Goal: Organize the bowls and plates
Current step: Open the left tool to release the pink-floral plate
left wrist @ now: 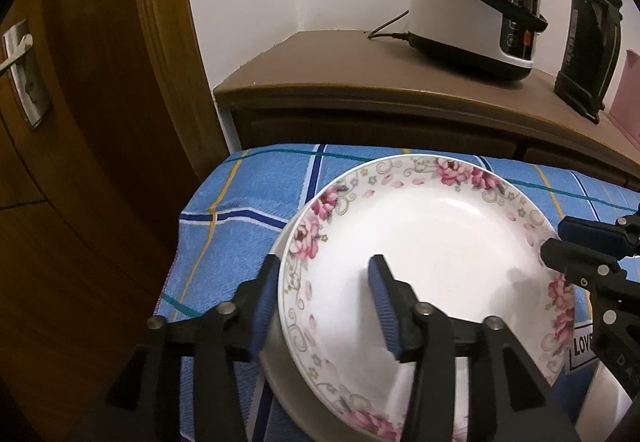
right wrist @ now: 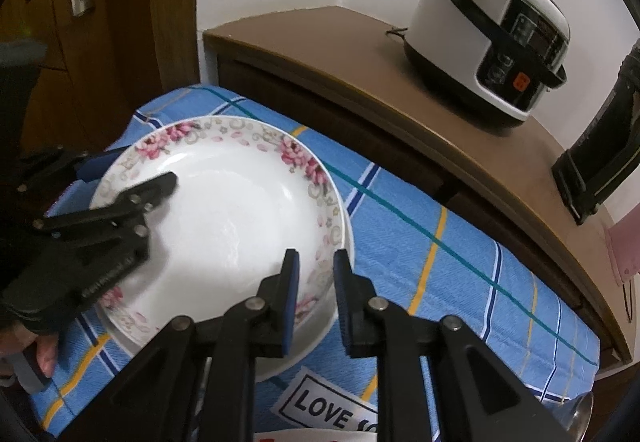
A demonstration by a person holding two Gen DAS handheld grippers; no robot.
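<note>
A white plate with a pink floral rim (left wrist: 432, 242) (right wrist: 232, 209) lies on top of a plain white dish (left wrist: 280, 382) (right wrist: 320, 326) on the blue checked cloth (left wrist: 248, 197). My left gripper (left wrist: 324, 266) (right wrist: 140, 169) is open and straddles the plate's left rim, one finger outside it and one over the plate's inside, with a wide gap. On the opposite rim, my right gripper (right wrist: 316, 258) (left wrist: 554, 238) is shut on the floral plate, with one blue pad inside and one outside.
A wooden cabinet (left wrist: 360, 81) behind the cloth carries a white rice cooker (left wrist: 472, 9) (right wrist: 488, 37) and a black flask (left wrist: 588, 37) (right wrist: 600, 161). A brown door (left wrist: 80, 121) stands to the left. A "LOVE" label (right wrist: 328, 410) lies at the near edge. A hand (right wrist: 40, 350) holds the left gripper.
</note>
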